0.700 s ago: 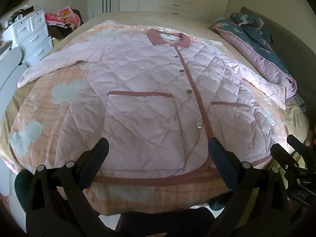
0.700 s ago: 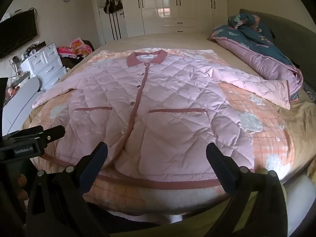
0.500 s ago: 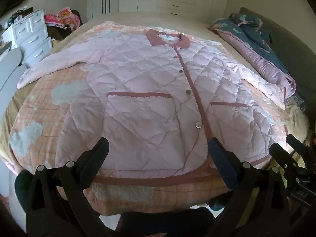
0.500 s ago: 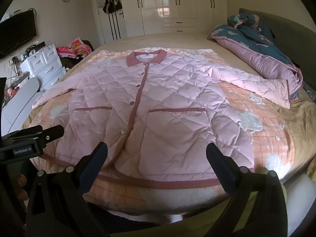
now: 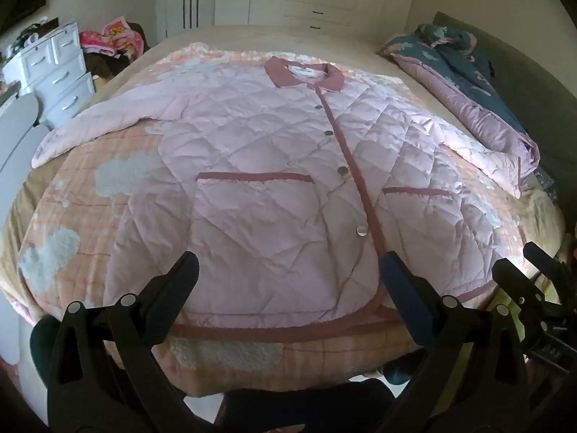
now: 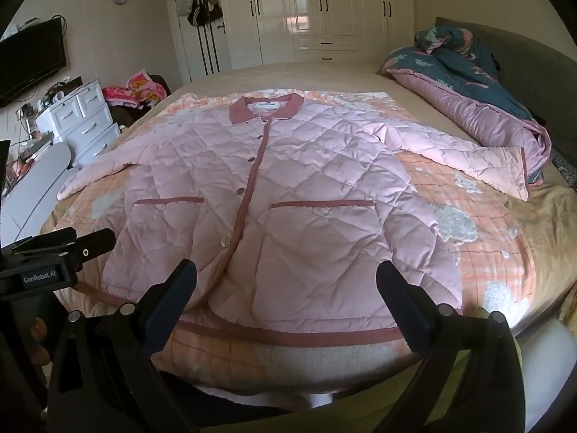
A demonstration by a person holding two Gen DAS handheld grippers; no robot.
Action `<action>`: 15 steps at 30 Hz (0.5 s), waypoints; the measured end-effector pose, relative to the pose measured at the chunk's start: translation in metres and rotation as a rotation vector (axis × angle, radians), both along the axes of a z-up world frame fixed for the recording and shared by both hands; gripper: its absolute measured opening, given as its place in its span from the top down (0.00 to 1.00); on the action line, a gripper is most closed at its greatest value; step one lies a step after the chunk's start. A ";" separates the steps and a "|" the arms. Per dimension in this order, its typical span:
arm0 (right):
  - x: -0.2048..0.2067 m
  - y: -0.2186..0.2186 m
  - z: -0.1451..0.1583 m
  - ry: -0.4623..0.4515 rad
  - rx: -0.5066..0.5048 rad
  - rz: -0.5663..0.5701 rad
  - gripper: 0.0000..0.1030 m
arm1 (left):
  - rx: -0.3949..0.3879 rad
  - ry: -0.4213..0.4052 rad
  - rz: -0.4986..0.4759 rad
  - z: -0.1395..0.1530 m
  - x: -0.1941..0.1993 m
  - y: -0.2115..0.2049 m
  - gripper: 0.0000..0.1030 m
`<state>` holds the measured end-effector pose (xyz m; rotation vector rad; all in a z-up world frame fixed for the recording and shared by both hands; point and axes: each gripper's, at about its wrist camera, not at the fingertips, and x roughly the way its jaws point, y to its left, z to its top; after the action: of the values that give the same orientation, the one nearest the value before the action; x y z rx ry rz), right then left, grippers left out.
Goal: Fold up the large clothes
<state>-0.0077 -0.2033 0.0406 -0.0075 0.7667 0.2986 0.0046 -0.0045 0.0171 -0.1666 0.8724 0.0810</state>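
A large pink quilted jacket (image 5: 274, 166) with a dark pink collar, button placket and two pockets lies flat and buttoned, front up, on the bed, sleeves spread to both sides. It also shows in the right wrist view (image 6: 288, 195). My left gripper (image 5: 288, 270) is open and empty, held just short of the jacket's hem. My right gripper (image 6: 286, 272) is open and empty, also near the hem. The left gripper's body shows at the left edge of the right wrist view (image 6: 54, 256); the right gripper shows at the right edge of the left wrist view (image 5: 533, 281).
An orange checked blanket (image 5: 90, 195) covers the bed under the jacket. A crumpled purple and teal quilt (image 6: 479, 101) lies at the bed's right side by a grey headboard. White drawers (image 6: 79, 119) and a clothes pile stand left; white wardrobes (image 6: 317, 11) behind.
Both views have shifted very slightly; the jacket and both open grippers stand as before.
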 end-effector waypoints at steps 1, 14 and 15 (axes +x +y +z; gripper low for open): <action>0.000 0.001 0.000 0.000 -0.001 -0.001 0.04 | 0.001 -0.003 0.000 -0.004 0.000 0.002 0.09; 0.002 0.001 0.003 -0.004 0.002 -0.001 0.04 | 0.005 -0.016 -0.004 -0.012 -0.003 0.004 0.09; 0.001 0.001 0.002 -0.003 0.004 -0.002 0.04 | 0.006 -0.019 -0.003 -0.008 -0.005 0.006 0.09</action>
<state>-0.0063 -0.2025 0.0428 -0.0040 0.7629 0.2984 -0.0001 0.0011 0.0089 -0.1603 0.8534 0.0789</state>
